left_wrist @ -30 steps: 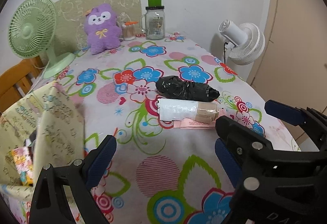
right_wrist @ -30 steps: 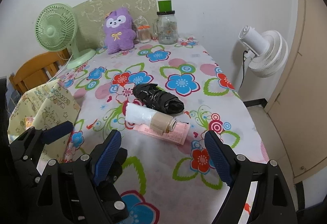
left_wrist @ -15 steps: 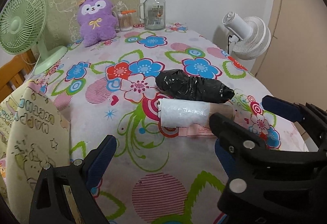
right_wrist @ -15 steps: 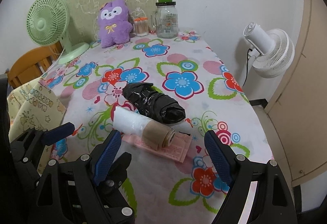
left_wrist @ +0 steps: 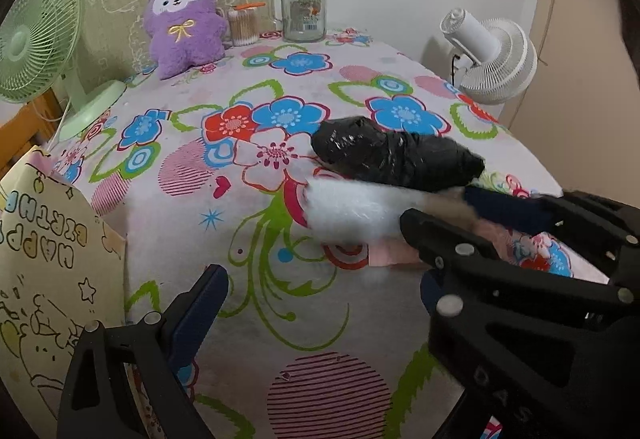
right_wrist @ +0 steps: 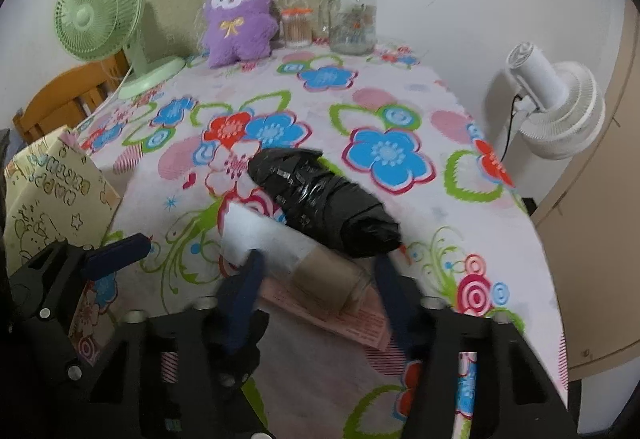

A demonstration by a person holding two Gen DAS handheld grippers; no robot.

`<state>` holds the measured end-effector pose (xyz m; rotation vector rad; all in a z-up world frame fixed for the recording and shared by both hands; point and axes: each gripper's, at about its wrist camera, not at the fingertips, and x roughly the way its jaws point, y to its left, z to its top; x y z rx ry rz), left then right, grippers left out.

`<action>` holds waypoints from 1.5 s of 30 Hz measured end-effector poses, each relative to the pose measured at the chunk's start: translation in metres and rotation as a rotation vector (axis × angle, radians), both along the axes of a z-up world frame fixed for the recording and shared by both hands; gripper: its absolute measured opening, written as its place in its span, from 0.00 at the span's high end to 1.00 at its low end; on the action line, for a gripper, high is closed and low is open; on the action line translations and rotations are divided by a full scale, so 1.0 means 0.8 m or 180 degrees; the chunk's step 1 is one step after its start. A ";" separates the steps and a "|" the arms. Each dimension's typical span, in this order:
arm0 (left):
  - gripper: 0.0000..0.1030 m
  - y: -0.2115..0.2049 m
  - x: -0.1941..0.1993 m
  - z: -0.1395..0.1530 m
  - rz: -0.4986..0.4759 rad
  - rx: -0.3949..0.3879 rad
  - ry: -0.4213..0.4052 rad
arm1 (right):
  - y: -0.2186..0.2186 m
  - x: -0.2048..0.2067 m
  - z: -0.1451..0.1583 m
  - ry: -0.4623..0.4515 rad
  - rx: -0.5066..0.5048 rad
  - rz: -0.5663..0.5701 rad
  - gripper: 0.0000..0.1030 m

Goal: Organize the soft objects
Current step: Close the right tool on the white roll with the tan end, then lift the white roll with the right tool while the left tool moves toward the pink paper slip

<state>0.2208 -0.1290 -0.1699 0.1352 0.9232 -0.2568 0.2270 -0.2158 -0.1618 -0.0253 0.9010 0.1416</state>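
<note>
Nearest the right wrist camera, the right tool (right_wrist: 316, 279) has its blue-padded fingers spread wide on either side of the tan end of a white plastic-bag roll (right_wrist: 296, 251), with gaps visible between pads and roll, so it grips nothing. That roll lies on its side on a pink paper slip (right_wrist: 352, 315) on the flowered worktop (right_wrist: 400, 103), and a black plastic-bag bundle (right_wrist: 324, 207) lies just behind it, touching or nearly touching. Low at the left of the same view sits the left tool (right_wrist: 116, 251); in its own camera the left tool (left_wrist: 316, 239) shows its fingers set wide apart, holding nothing, its near finger low at the left and the white roll (left_wrist: 352, 211) blurred ahead beside its far finger. At the worktop's left edge stands a yellow gift bag (right_wrist: 52, 195) printed with letters. Farther back, a green desk fan (right_wrist: 100, 11) stands at the left, with a purple plush toy (right_wrist: 236, 19), a tub of cotton swabs (right_wrist: 296, 27) and a glass jar (right_wrist: 354, 15) with a green cap lined along the wall. Off the worktop's right side stands a white fan (right_wrist: 560, 103).
</note>
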 end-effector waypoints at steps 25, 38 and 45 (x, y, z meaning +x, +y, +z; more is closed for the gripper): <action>0.05 -0.013 -0.040 0.033 -0.0092 -0.0033 -0.0187 | -0.014 -0.065 0.041 -0.0294 -0.0005 0.0011 0.93; 0.05 -0.047 -0.026 0.025 -0.0139 -0.0131 -0.0095 | -0.058 -0.070 0.045 -0.0321 0.0034 -0.0322 0.93; 0.05 -0.057 -0.007 0.013 -0.0155 -0.0078 -0.0045 | -0.075 -0.059 0.034 -0.0258 0.0069 -0.0418 0.93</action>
